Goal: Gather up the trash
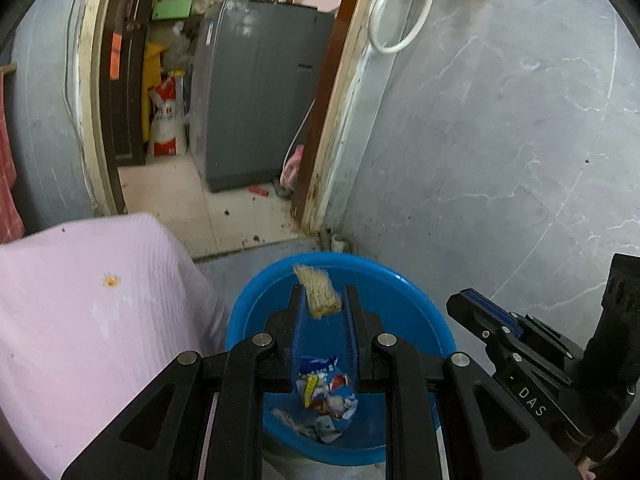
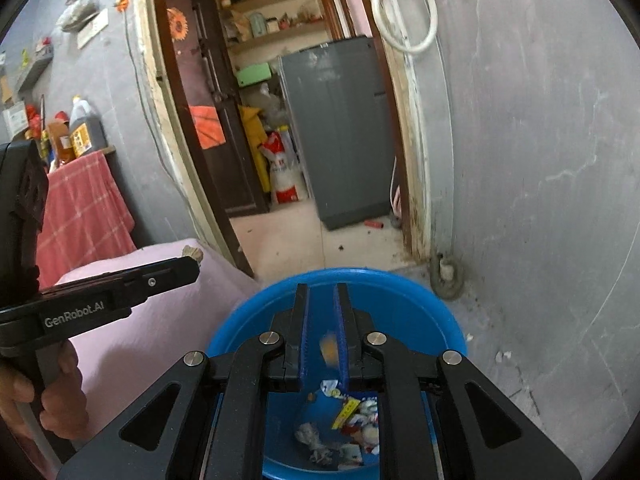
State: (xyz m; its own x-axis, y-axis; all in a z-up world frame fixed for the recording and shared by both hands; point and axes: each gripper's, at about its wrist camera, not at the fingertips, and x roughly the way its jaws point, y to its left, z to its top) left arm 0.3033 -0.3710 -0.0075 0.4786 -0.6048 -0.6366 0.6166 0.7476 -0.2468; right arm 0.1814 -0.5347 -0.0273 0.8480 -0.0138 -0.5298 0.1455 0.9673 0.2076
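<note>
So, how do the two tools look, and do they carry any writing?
Both are matte black with blue ribbed pads inside the fingers and round silver pins at the joints. The right tool carries white letters "DAS" on its side; the left tool carries "GenRobot.AI". No sleeve or cable shows.

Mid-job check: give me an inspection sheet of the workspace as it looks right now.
Surface: grey floor, stained at the doorframe.
Job's things: round blue plastic basin holding crumpled wrappers.
Clutter: pink cloth beside basin.
Grippers: left gripper shut on tan ridged scrap above basin; right gripper nearly shut, blurred orange bit between its fingers.
Cables: white hose looped on wall.
Surroundings: grey appliance through doorway.
</note>
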